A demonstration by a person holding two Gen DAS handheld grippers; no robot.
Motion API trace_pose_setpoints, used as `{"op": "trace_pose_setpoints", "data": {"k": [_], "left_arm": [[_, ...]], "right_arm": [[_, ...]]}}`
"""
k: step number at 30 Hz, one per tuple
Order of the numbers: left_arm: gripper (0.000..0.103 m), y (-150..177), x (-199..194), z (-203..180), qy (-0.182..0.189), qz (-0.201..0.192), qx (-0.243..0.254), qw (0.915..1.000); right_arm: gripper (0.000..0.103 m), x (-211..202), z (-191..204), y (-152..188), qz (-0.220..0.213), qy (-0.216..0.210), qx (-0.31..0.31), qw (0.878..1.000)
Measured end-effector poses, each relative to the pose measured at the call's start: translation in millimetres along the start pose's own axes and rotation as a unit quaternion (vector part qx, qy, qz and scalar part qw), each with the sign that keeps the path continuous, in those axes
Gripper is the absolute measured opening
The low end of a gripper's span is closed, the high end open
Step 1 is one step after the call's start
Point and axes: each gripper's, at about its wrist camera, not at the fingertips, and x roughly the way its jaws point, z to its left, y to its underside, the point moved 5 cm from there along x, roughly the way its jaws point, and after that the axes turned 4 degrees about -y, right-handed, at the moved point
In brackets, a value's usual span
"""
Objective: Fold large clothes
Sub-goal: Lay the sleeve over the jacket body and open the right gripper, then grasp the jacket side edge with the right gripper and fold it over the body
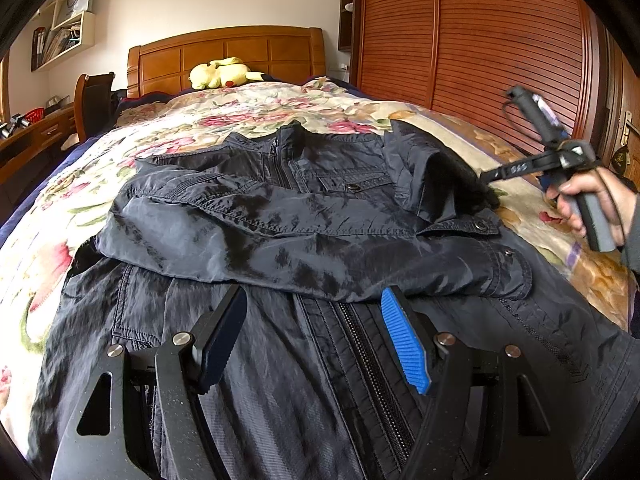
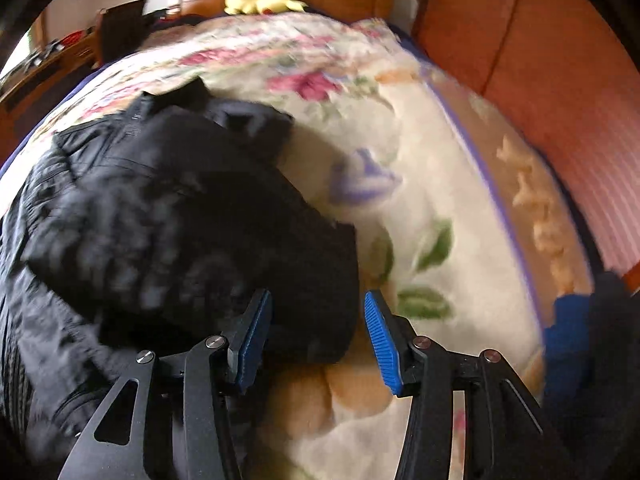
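Observation:
A dark navy jacket [image 1: 304, 216] lies front up on the floral bedspread [image 1: 248, 108], zipper down the middle. One sleeve [image 1: 248, 236] is folded across the chest. My left gripper [image 1: 316, 300] is open and empty just above the jacket's lower front, over the zipper. My right gripper [image 2: 318, 304] is open and empty at the jacket's right edge [image 2: 192, 240]; that view is blurred. In the left wrist view it [image 1: 492, 178] sits by the bunched right sleeve [image 1: 432, 176], held by a hand [image 1: 588, 200].
A yellow plush toy [image 1: 220, 73] lies by the wooden headboard [image 1: 228, 56]. A slatted wooden wardrobe [image 1: 480, 40] runs along the bed's right side. A chair [image 1: 94, 100] and desk [image 1: 36, 136] stand on the left, shelves above.

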Motion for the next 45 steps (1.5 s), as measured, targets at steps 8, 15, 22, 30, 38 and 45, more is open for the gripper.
{"op": "trace_pose_setpoints", "data": {"k": [8, 15, 22, 30, 38, 45], "left_arm": [[0.071, -0.1, -0.9, 0.3, 0.0, -0.001, 0.0, 1.0], [0.071, 0.0, -0.7, 0.2, 0.0, -0.001, 0.001, 1.0], [0.071, -0.6, -2.3, -1.1, -0.002, -0.004, 0.003, 1.0], [0.071, -2.2, -28.4, 6.0, 0.001, -0.013, 0.013, 0.9998], [0.071, -0.4, -76.6, 39.4, 0.003, -0.031, 0.009, 0.9995], [0.071, 11.7, -104.1, 74.4, -0.025, -0.044, 0.004, 0.9987]], "right_arm": [[0.051, 26.6, -5.8, 13.5, 0.025, -0.03, 0.053, 0.998], [0.044, 30.8, -12.0, 16.0, 0.026, -0.068, 0.069, 0.995], [0.009, 11.0, -11.5, 20.6, 0.0, -0.104, 0.061, 0.993], [0.009, -78.7, 25.8, 3.6, -0.082, -0.061, -0.005, 0.995], [0.009, -173.0, 122.8, -10.3, -0.152, -0.032, -0.086, 0.984], [0.009, -209.9, 219.8, 1.8, -0.18, -0.043, -0.161, 0.969]]}}
